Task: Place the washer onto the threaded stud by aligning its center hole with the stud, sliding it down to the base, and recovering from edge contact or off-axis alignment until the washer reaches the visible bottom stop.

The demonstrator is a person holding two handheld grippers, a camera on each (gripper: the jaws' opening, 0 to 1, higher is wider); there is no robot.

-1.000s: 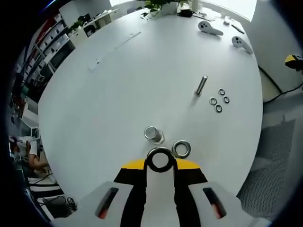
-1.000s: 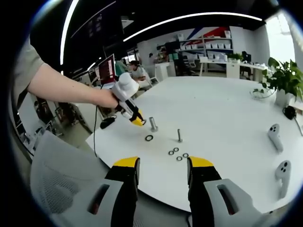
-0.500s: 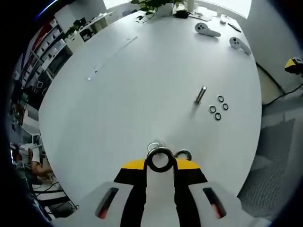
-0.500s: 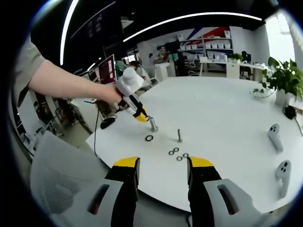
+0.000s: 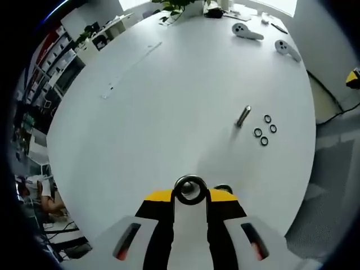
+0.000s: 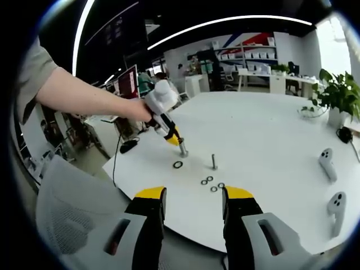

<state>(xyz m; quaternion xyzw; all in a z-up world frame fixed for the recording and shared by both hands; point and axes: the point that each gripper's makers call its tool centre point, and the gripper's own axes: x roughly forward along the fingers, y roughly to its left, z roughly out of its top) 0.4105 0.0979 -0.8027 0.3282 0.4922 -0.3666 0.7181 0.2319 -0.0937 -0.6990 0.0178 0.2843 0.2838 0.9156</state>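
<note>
The left gripper (image 6: 175,138) is clenching one washer (image 5: 190,189) over the near stud (image 6: 183,147). Four washers are lying loose beside a second stud (image 6: 214,161). The right gripper (image 6: 188,197) is hanging released.

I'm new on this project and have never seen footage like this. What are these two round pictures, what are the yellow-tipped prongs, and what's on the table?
A person holds a two-jaw gripper in each hand, and a fisheye camera rides on each. The prongs rising from the bottom are that camera's own jaws.

In the left gripper view, the left gripper is shut on a washer, held over the white table. In the right gripper view, the right gripper is open and holds nothing; it looks across at the other gripper, whose tip is at the top of an upright threaded stud.

Also on the table: a loose washer, a second stud, four small rings, two white controllers and a plant.
</note>
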